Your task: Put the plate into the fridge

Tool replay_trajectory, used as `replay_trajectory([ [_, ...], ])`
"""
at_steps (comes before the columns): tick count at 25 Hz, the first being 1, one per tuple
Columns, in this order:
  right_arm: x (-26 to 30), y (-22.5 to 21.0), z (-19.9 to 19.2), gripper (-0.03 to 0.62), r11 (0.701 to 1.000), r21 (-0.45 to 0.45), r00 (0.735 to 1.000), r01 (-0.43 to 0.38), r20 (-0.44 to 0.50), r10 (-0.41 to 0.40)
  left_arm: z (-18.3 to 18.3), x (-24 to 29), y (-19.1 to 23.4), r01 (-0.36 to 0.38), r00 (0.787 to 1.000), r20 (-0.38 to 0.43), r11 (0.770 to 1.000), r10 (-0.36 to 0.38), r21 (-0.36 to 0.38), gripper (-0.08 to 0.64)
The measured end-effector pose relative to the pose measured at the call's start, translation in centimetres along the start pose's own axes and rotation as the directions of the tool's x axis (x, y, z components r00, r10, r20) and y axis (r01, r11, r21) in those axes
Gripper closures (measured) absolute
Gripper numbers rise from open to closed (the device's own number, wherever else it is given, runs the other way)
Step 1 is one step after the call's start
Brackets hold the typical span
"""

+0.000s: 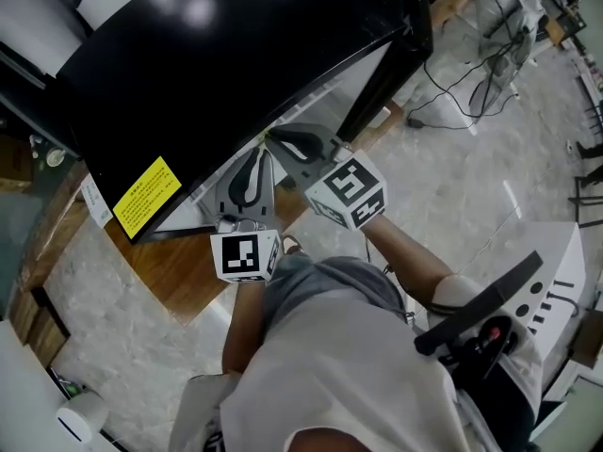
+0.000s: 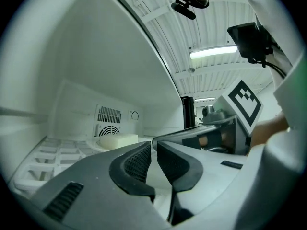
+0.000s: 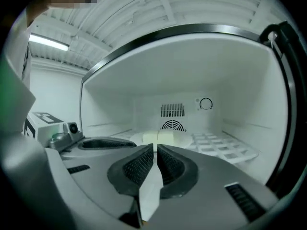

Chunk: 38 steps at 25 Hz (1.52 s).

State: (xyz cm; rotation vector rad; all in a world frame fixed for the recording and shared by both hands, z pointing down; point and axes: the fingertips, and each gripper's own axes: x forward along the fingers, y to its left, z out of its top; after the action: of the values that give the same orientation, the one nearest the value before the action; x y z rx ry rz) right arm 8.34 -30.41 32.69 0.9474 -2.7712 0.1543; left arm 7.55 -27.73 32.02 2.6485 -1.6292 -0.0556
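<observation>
The white plate (image 3: 160,138) with pale blocks of food on it lies on the floor of the fridge (image 1: 236,55), toward the back below the fan vent. The same plate (image 2: 117,140) shows in the left gripper view. In the head view the fridge's black top hides it. My left gripper (image 2: 154,145) and right gripper (image 3: 155,147) point side by side into the fridge mouth, well short of the plate. On each, the jaws are closed to a thin slit with nothing between them. The head view shows the left gripper (image 1: 256,153) and the right gripper (image 1: 275,139) at the fridge's open front.
A white wire shelf (image 3: 220,145) covers the fridge floor on the right, and a vent (image 3: 172,111) and dial (image 3: 206,104) sit on the back wall. The fridge stands on a wooden platform (image 1: 179,271). Cables (image 1: 471,73) trail over the marble floor.
</observation>
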Motion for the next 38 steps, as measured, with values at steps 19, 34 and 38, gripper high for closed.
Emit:
replay_trajectory([
  [19,-3.4,0.0,0.9,0.557,0.996,-0.002,0.986,0.085,0.147,-0.083,1.4,-0.4,0.2,-0.259,0.964,0.051,0.965,0.26,-0.026,0.535],
  [34,-31.4,1.7,-6.2,0.573,0.998,-0.009,0.98,-0.069,0.184,0.07,-2.2,-7.3,-25.6,-0.458,0.889,-0.006,0.887,0.459,-0.064,0.54],
  [38,-29.0,0.5,-3.9,0.574,0.996,-0.024,0.982,-0.085,0.164,0.088,-0.7,-6.1,-22.2,-0.511,0.859,-0.014,0.855,0.512,-0.084,0.54],
])
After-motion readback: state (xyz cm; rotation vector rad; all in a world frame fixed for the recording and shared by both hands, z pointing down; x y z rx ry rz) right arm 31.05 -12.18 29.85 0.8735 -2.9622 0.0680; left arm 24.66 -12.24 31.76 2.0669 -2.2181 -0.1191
